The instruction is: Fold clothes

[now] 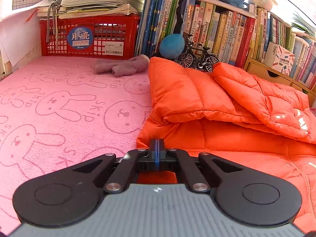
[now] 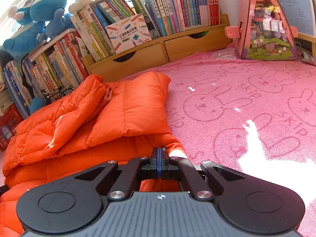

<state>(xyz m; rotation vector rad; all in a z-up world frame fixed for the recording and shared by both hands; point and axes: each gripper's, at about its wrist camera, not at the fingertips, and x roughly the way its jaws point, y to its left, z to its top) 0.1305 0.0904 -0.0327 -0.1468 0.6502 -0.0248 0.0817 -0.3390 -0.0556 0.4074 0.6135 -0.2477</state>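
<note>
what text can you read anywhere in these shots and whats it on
"SKIP": printed over and over beside the rabbits on the pink towel.
"月亮" and "Moon": round blue sticker on the red crate.
White label on the crate: too small to read.
White pencil-pattern box: print too blurred to read.
Book spines: mostly too small or blurred to read.

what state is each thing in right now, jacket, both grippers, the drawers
orange jacket: partly folded, both sleeves laid over its body, lying on the pink mat
left gripper: fingers together at the jacket's near edge
right gripper: fingers together at the jacket's near edge
wooden drawers: both closed
</note>
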